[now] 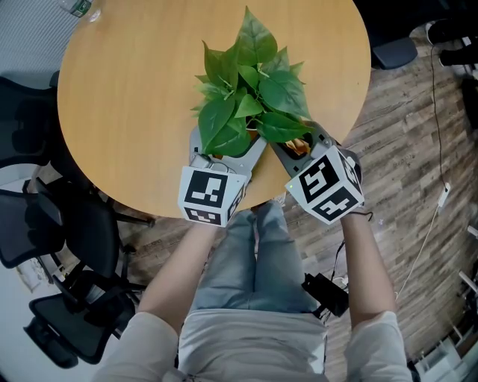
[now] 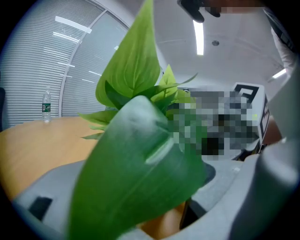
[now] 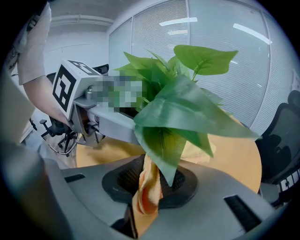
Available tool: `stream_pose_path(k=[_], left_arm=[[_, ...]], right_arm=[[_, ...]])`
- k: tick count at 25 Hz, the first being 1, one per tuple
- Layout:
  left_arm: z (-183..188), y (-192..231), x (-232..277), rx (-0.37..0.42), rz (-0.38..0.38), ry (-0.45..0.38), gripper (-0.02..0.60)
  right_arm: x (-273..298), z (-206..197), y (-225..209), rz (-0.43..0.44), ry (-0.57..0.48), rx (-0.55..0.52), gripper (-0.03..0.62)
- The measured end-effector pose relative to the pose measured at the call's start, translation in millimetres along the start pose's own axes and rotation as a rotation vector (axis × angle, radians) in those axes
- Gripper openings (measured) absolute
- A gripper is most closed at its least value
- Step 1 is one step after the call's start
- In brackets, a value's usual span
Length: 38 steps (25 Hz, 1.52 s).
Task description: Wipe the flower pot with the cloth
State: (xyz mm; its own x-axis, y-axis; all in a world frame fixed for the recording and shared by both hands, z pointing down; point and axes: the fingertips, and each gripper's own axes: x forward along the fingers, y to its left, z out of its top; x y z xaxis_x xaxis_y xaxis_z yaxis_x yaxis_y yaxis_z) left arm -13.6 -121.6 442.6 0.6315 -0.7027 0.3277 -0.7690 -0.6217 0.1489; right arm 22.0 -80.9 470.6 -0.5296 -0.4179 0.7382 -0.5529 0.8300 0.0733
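A leafy green plant (image 1: 250,89) stands near the front edge of the round wooden table (image 1: 127,97). Its leaves cover the flower pot in the head view. My left gripper (image 1: 228,145) reaches in from the left, jaws wide on either side of the pot. A big leaf (image 2: 136,159) fills the left gripper view, and only a tan curve of the pot (image 2: 164,227) shows between the grey fingers (image 2: 253,187). My right gripper (image 1: 299,145) is shut on an orange cloth (image 3: 147,197) that runs up under the leaves at the plant's right side.
A water bottle (image 1: 78,6) stands at the table's far left rim. Black office chairs (image 1: 45,224) crowd the floor on the left, and another chair (image 3: 281,140) stands beyond the table. A cable (image 1: 437,149) lies across the wooden floor at the right.
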Motion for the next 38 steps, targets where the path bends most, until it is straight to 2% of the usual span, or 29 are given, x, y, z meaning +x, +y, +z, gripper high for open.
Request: stream_pose_path(k=[9, 13, 20, 23, 26, 32, 38], left_arm=[[2.2, -3.9, 0.7, -0.022, 0.073, -0.004, 0.383], [2.1, -4.1, 0.4, -0.019, 0.04, -0.01, 0.385], [-8.9, 2.1, -14.4, 0.074, -0.143, -0.002, 0.388], [-14.2, 14.1, -21.4, 0.068, -0.233, -0.004, 0.396], [-9.7, 22.0, -22.2, 0.072, -0.325, -0.014, 0.422], [5.8, 24.0, -9.7, 0.169, -0.526, -0.016, 0.474], [10.6, 12.3, 1.2, 0.174, -0.681, -0.01, 0.512]], right_arm=[[-2.8, 0.7, 1.1, 0.007, -0.011, 0.007, 0.077], [-2.8, -2.1, 0.9, 0.013, -0.009, 0.016, 0.077], [-5.8, -8.9, -3.3, 0.012, -0.006, 0.034, 0.077], [-5.0, -9.6, -3.3, 0.012, -0.009, 0.039, 0.077], [-5.3, -10.0, -2.8, 0.012, -0.01, 0.044, 0.077], [-5.0, -9.9, -2.4, 0.012, -0.008, 0.051, 0.077], [-4.2, -11.5, -0.4, 0.016, -0.005, 0.058, 0.077]])
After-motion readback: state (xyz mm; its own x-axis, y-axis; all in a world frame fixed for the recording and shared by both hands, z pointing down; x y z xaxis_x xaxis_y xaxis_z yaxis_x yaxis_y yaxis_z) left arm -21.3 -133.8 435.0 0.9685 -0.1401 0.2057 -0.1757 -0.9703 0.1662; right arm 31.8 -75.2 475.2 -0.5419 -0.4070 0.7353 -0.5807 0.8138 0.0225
